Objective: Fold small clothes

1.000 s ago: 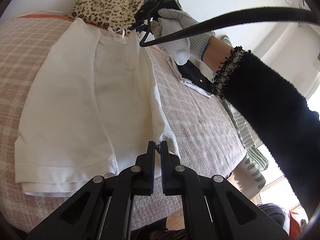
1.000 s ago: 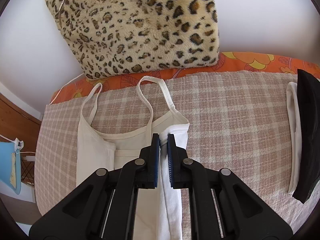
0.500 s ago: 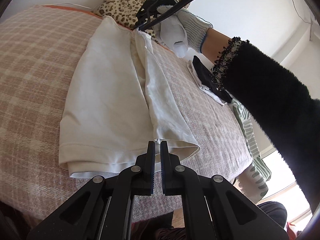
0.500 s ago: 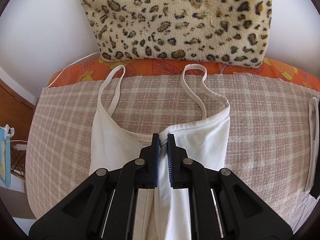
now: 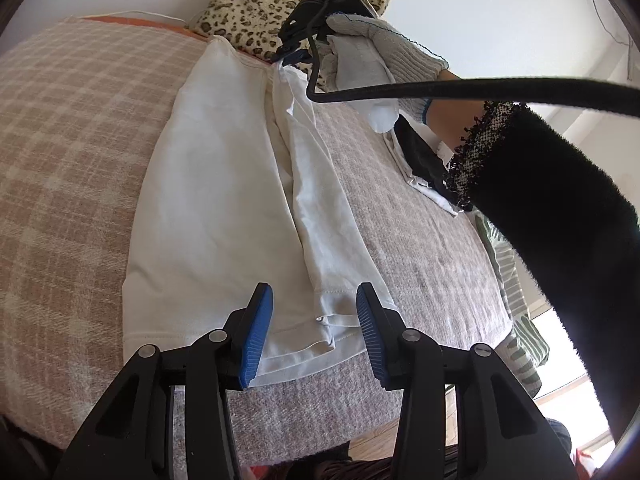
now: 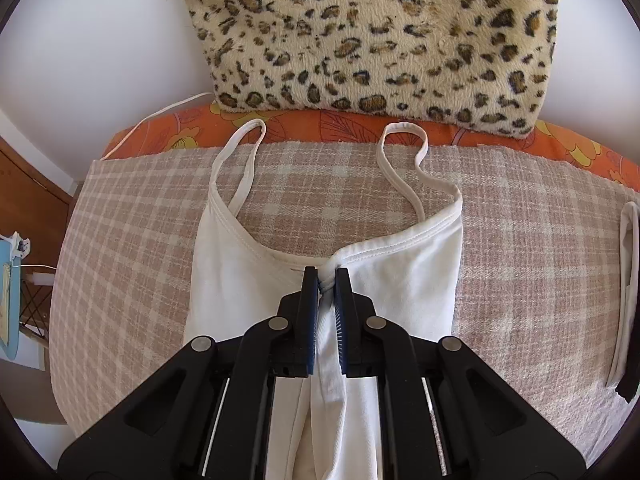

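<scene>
Since the earlier frame the jaws of the left gripper [image 5: 315, 328] have been parted wide, and the hem of the white strappy cotton camisole [image 5: 224, 208] is released between and just beyond them on the pink checked bed cover [image 5: 72, 128]. One lengthwise side fold is judged laid; the other side and the crosswise folds are left. The right gripper [image 6: 327, 280] is kept clenched on the bunched neckline edge.
</scene>
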The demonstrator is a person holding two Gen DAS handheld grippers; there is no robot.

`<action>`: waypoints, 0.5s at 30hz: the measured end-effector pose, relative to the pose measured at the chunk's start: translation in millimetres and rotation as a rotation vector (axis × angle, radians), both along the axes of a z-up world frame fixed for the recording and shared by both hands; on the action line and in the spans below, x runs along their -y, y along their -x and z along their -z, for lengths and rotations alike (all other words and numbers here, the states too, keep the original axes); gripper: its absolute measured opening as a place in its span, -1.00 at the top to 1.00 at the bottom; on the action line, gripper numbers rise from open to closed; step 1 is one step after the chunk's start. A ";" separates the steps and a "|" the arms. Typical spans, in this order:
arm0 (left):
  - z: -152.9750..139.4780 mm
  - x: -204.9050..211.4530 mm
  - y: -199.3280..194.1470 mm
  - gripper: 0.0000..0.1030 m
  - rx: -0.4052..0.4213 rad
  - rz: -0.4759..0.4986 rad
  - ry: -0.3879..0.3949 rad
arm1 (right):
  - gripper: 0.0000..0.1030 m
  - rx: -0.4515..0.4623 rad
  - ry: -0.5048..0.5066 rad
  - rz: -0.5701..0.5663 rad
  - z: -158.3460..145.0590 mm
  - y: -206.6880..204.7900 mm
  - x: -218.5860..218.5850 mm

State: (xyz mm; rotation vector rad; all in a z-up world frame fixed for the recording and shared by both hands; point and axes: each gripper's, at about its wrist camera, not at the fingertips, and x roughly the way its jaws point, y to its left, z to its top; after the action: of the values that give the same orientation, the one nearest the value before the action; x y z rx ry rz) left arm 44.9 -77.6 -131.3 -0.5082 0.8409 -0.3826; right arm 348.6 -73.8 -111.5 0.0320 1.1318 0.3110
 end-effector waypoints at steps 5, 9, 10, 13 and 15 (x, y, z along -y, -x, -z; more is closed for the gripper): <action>0.5 9.7 -8.3 0.69 0.002 0.036 -0.032 | 0.83 -0.012 -0.023 0.003 2.5 -0.8 5.7; 0.8 10.5 -11.6 0.92 0.025 0.026 -0.013 | 0.83 -0.019 -0.020 -0.001 7.3 -4.7 2.4; 0.5 10.1 -12.3 0.93 0.025 0.031 -0.001 | 0.83 -0.023 -0.021 -0.009 8.3 -5.8 0.8; -3.9 11.3 -8.7 0.94 0.037 0.041 0.011 | 0.68 -0.049 -0.016 -0.023 12.1 -9.8 -2.2; -8.6 9.2 -3.3 0.94 0.042 0.043 0.026 | 0.47 -0.047 0.024 -0.031 13.6 -10.6 -5.9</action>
State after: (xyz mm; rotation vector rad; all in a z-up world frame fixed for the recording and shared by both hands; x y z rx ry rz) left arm 48.2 -86.8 -122.7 -0.5055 0.8077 -0.4433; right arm 359.3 -67.9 -125.1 0.0009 1.1830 0.3258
